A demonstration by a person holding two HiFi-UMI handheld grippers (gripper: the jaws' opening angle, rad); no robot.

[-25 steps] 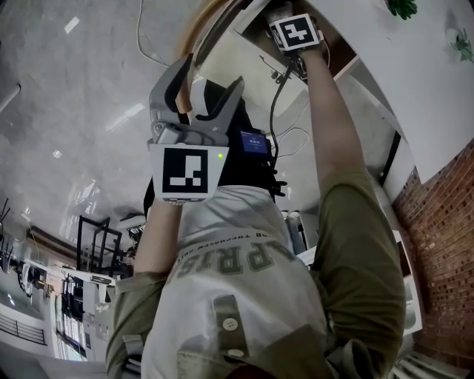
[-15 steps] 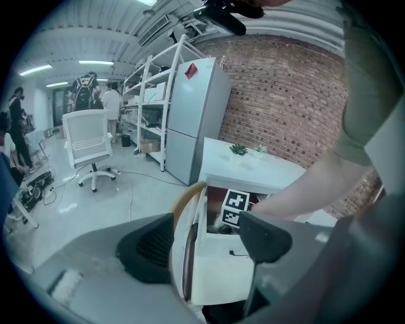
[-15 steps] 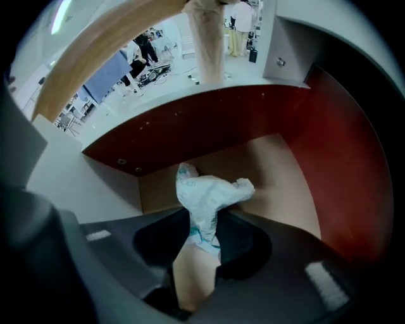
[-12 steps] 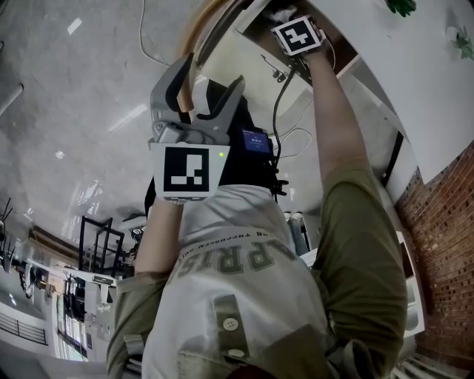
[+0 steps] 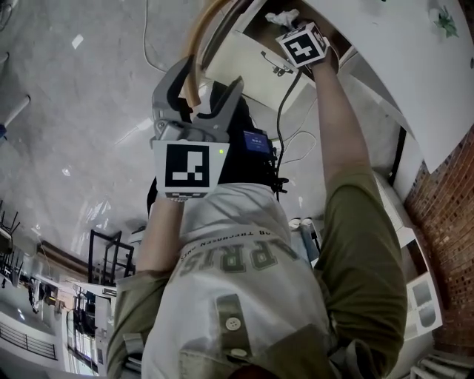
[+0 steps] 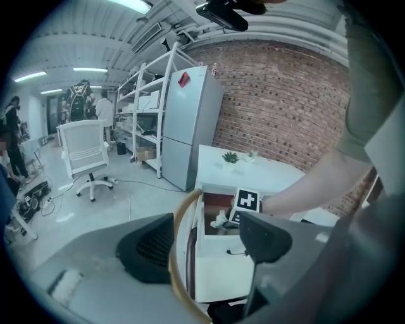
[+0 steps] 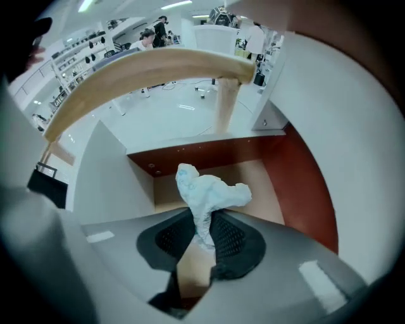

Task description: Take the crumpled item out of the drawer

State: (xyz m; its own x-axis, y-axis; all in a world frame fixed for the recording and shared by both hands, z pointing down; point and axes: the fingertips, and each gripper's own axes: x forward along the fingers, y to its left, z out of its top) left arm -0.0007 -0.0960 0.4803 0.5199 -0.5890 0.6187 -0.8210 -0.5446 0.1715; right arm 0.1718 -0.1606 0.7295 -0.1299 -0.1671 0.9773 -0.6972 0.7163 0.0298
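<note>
The crumpled item (image 7: 205,190) is a white wad of paper, also seen as the wad (image 5: 281,16) in the head view and the wad (image 6: 219,219) in the left gripper view. My right gripper (image 7: 204,237) is shut on its lower end and holds it above the tan floor of the open drawer (image 7: 259,183). Its jaws have just been closing with the wad between them. In the head view the right gripper (image 5: 292,29) reaches into the drawer (image 5: 255,26) at the top. My left gripper (image 5: 196,89) stands open, a curved wooden band (image 6: 180,253) running between its jaws beside the left finger (image 6: 149,253).
The drawer belongs to a white desk (image 6: 253,174) with small plants (image 6: 231,157) on top. A cable (image 5: 285,104) hangs down its front. A brick wall (image 6: 285,101), a tall fridge (image 6: 186,126), shelves and a white office chair (image 6: 85,155) stand around. People stand far left.
The right gripper's marker cube has rolled and risen a little out of the drawer, and more of the white wad shows beside it. The left gripper has stayed put.
</note>
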